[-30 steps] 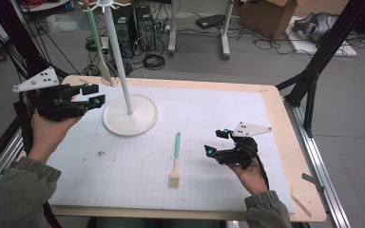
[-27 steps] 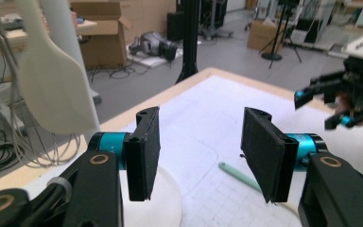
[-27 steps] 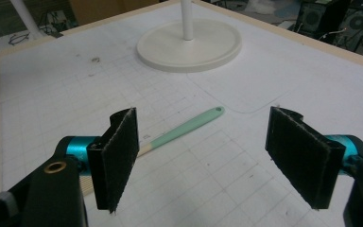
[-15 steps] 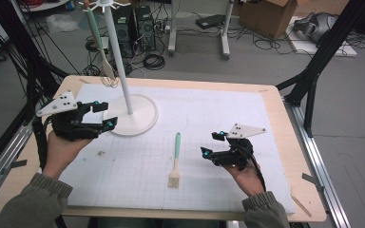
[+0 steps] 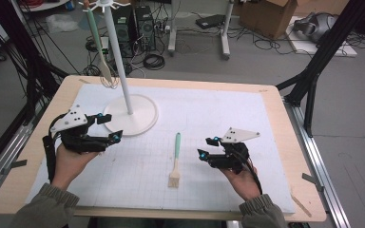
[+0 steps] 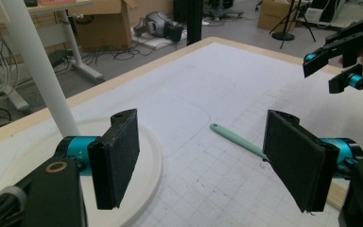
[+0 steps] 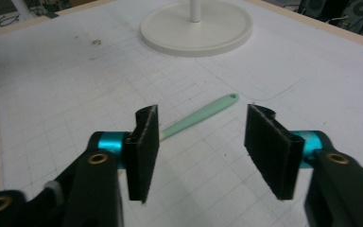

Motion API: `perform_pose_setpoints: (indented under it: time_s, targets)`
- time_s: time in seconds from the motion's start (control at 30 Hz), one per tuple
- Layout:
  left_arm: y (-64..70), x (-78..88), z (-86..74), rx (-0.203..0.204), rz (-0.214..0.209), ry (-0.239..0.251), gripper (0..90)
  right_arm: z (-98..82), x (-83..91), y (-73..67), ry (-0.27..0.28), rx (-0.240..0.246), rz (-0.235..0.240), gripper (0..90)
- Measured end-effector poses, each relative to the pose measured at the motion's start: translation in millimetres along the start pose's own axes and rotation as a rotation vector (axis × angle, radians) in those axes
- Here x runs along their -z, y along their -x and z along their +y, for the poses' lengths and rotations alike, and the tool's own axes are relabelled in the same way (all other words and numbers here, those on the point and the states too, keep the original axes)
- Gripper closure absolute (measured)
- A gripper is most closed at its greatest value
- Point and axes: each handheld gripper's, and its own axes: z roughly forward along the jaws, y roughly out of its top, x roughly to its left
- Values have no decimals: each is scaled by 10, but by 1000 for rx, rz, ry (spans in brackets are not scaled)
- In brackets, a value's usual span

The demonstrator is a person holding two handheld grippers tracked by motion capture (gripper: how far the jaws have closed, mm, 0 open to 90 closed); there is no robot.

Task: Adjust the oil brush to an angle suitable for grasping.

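Right of the white stand's base (image 5: 129,118), the green-handled brush (image 5: 176,159) lies flat on the mat, untouched. My right gripper (image 5: 208,147), jaws just narrowing yet empty, must reach it; my left gripper (image 5: 110,127) has been opening, empty.

**Mint, white and black on a grey grid**

I see a brush (image 5: 176,159) with a mint-green handle and pale tan bristles on a white mat (image 5: 247,123) ruled with a fine grey grid. The stand (image 5: 129,114) at far left is plain white. Both my left gripper (image 5: 108,128) and right gripper (image 5: 207,147) are black with teal accents.
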Motion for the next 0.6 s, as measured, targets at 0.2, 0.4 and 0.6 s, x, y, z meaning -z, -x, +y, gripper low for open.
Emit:
perform_pose_setpoints:
  time_s: [0.2, 0.4, 0.6]
  targets:
    - [33, -42, -94, 8, -14, -8, 280, 14, -28, -26, -17, -8, 20, 634]
    - [91, -64, -219, -4, -18, -11, 275, 20, -74, -41, -46, 2, 41, 774]
    - [156, -77, -300, -14, -25, -17, 273, 43, -128, -68, -67, 15, 74, 880]
